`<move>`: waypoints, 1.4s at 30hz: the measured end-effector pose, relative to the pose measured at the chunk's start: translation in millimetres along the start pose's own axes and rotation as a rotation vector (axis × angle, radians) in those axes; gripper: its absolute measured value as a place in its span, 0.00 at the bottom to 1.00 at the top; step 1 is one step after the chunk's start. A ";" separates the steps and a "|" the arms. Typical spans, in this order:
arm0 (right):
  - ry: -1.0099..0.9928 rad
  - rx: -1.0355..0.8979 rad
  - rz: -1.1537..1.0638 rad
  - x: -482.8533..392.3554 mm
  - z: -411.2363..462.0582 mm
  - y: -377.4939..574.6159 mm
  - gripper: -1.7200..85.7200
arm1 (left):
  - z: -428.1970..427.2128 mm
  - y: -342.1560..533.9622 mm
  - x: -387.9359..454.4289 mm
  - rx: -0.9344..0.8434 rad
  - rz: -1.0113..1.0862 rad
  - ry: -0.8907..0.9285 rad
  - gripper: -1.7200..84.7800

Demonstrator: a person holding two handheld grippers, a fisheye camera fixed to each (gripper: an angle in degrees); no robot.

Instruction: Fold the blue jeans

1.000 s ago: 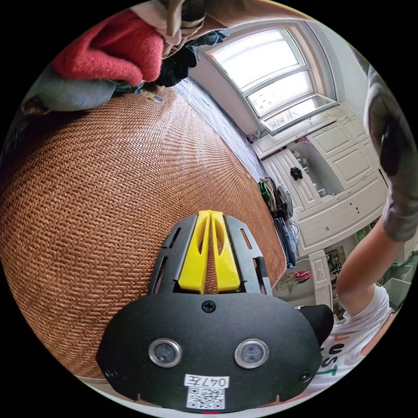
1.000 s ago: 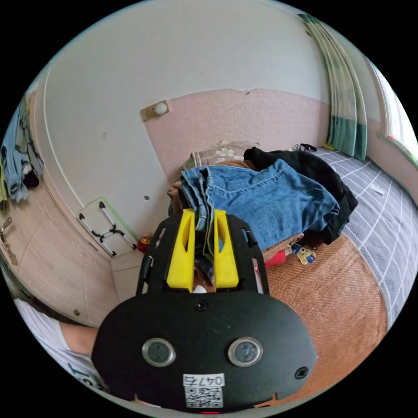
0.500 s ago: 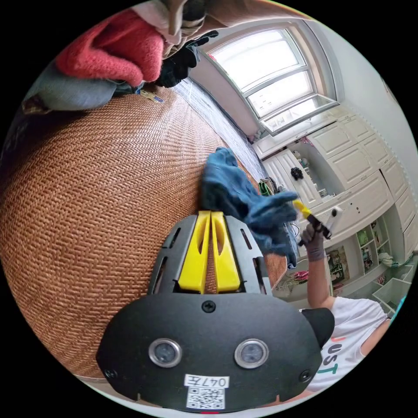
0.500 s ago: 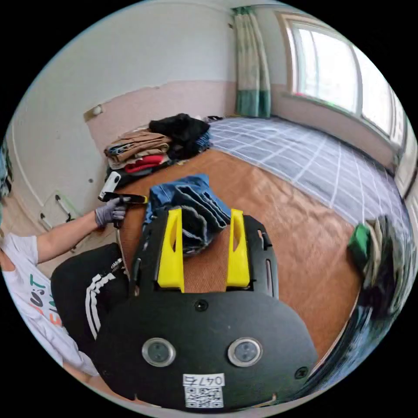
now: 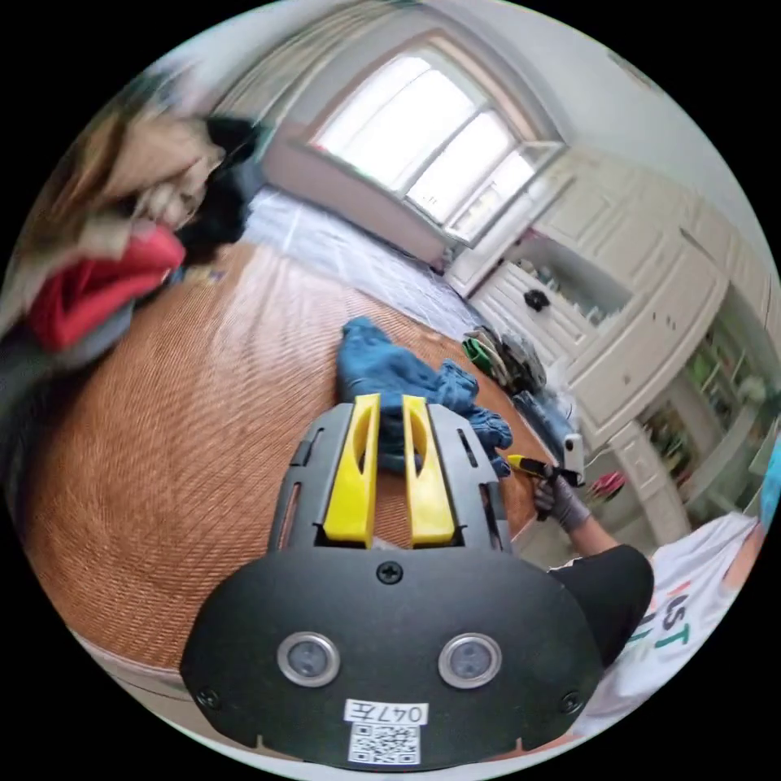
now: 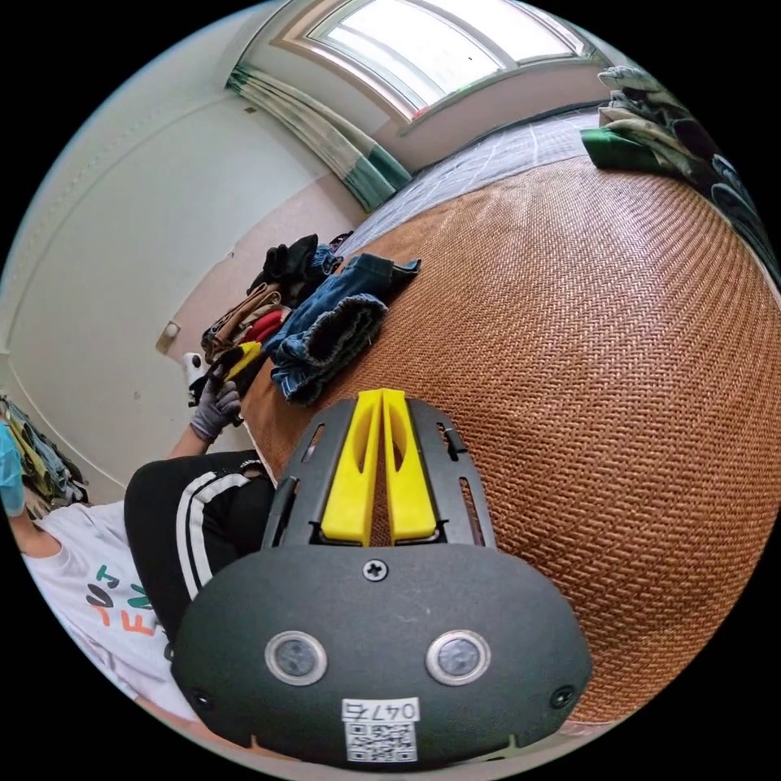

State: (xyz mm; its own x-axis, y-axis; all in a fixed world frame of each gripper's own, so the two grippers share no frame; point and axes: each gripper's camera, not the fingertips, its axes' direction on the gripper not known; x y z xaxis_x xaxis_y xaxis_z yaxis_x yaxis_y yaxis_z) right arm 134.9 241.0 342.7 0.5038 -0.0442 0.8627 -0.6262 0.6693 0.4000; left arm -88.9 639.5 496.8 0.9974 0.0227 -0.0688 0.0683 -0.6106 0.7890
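Note:
The blue jeans lie crumpled on the woven mat, just beyond my left gripper. Its yellow jaws stand slightly apart, blue cloth showing through the gap, and no grip on it can be seen. In the right gripper view the jeans lie at the mat's left edge, with the left gripper in a gloved hand beside their near end. My right gripper is shut with nothing in it, low over the bare mat. The right gripper sits past the jeans in the left gripper view.
A stack of folded clothes sits at one end of the mat, also seen behind the jeans. Another pile of clothes lies at the opposite end. White cabinets and a window stand beyond. A person's leg is at the mat's edge.
The right gripper carried the jeans from the stack to the mat, let them go and shut empty. The left gripper's jaws have parted a little and its camera has swung towards the jeans.

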 end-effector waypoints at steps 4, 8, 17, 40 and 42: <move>-0.061 0.004 0.031 22.2 -15.2 2.0 0.01 | 124.6 -78.6 225.0 -0.217 0.313 -0.210 0.17; -0.076 0.005 0.040 35.8 -29.4 4.5 0.01 | 250.6 -128.9 313.1 -0.314 0.291 -0.201 0.18; -0.059 0.001 0.028 48.4 -56.3 8.1 0.01 | 324.3 -116.9 435.6 -0.373 0.347 -0.199 0.09; -0.103 0.038 -0.014 -21.6 -106.3 21.2 0.15 | 211.6 -84.0 669.1 -0.194 1.168 -0.645 0.02; -0.077 -0.008 -0.032 -41.6 -91.4 16.9 0.15 | 181.0 -112.1 639.1 -0.179 1.060 -0.592 0.02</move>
State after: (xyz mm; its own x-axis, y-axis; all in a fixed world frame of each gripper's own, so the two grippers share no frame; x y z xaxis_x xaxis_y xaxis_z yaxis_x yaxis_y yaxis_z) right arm 157.8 322.0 285.3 0.4759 -0.1220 0.8710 -0.6056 0.6726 0.4252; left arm 536.5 579.1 253.9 0.4001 -0.8103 0.4282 -0.7211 0.0100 0.6928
